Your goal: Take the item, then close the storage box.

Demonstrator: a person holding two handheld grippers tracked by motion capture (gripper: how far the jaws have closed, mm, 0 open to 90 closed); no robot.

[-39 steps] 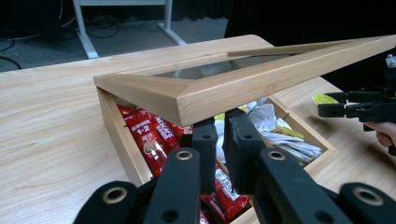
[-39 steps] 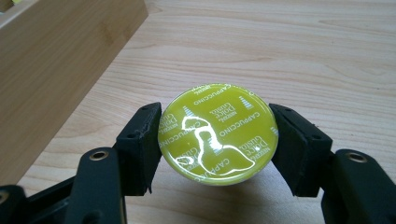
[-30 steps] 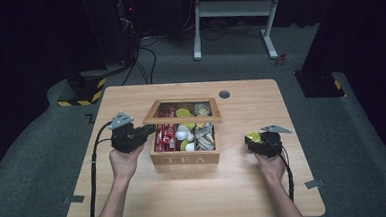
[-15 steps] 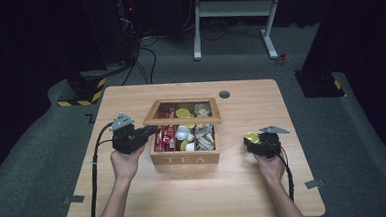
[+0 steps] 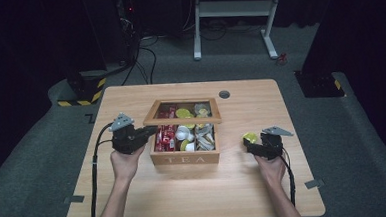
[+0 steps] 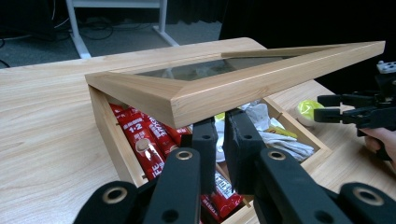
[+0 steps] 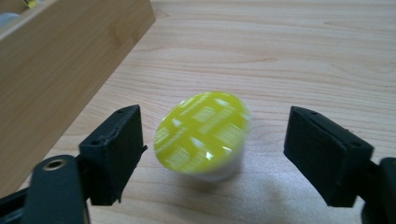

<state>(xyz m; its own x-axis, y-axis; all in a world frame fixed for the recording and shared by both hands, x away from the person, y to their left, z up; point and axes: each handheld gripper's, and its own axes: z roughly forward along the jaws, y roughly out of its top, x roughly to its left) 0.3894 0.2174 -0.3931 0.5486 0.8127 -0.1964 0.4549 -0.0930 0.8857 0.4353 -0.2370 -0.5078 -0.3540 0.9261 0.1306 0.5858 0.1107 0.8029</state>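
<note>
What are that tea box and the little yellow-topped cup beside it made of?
The tea box looks like pale unvarnished wood: grain lines show, and its lid frames what seems a glass pane. The little cup appears to be white plastic with a shiny yellow foil seal, judging by the glints. The table shows a light wood-grain surface, possibly laminate.

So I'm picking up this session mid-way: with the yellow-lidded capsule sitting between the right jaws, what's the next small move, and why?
Probably draw the right gripper back from the yellow-lidded capsule. Its jaws have just been opening and stand clear of the capsule on both sides, which rests on the table beside the tea box. The left gripper is shut beneath the lid, propping it up.
</note>
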